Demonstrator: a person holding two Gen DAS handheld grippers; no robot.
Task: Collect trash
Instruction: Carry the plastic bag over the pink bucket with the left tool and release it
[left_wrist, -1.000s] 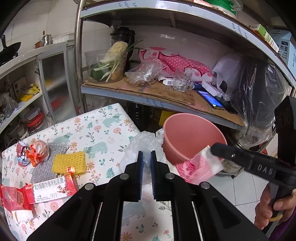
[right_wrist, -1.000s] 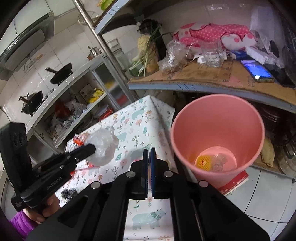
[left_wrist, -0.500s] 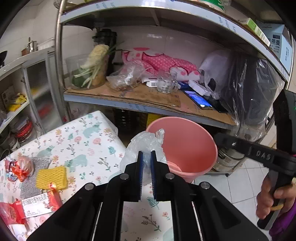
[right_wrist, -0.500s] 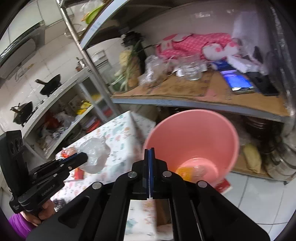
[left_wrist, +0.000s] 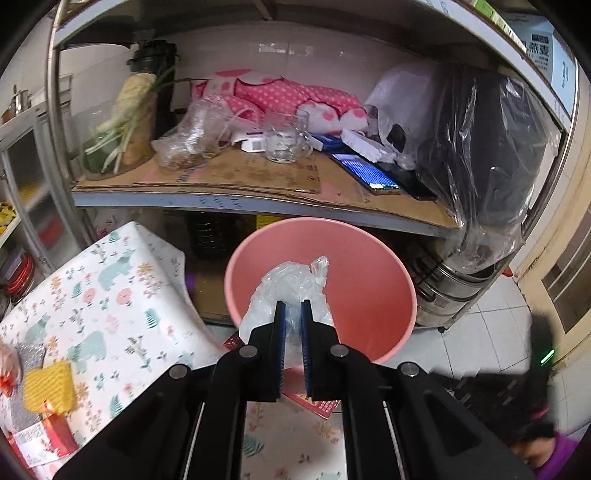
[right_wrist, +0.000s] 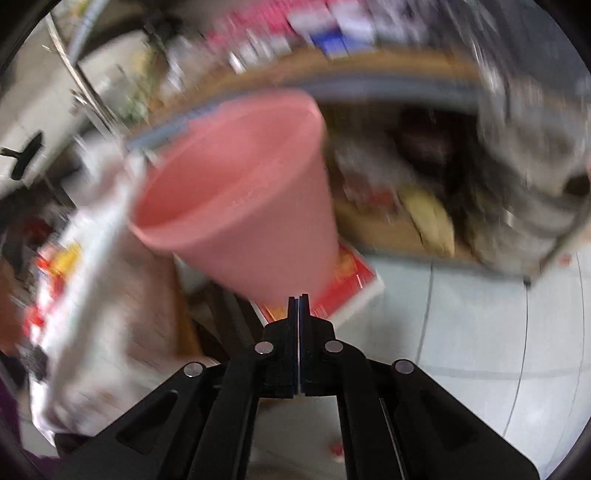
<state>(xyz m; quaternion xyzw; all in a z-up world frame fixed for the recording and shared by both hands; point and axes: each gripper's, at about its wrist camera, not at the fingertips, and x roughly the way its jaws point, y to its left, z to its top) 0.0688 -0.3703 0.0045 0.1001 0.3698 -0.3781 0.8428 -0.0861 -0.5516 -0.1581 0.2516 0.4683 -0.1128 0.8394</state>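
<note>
**Bag over the bin, ready to drop**

The left claw (left_wrist: 291, 314) is nearly closed, pinching a crumpled clear plastic bag (left_wrist: 291, 288) between its blue pads. The bag puffs out above and to both sides of the fingertips, and in the left wrist view it sits in front of the open mouth of the pink bin (left_wrist: 369, 280), which stands on the floor beside the bench (left_wrist: 110, 288) and under the shelf (left_wrist: 258, 184).

The right claw (right_wrist: 298, 306) is fully closed with nothing between its fingers. Its view is heavily blurred; it shows the bin (right_wrist: 251, 192) from outside and lower down, with a red packet (right_wrist: 347, 273) on the floor at its base.

The bag looks very light, soft and springy: thin film that crushes to nothing under the pads and is likely slippery. A pinch on a bunched fold, as here, seems the sound hold; a single layer could slide out or tear. Being so light, it may cling to a pad or drift as it falls, so release probably wants to happen well inside the rim.

More trash waits on the bench: a yellow sponge (left_wrist: 46, 387) and red-and-white wrappers (left_wrist: 48, 439) at its left end.
</note>
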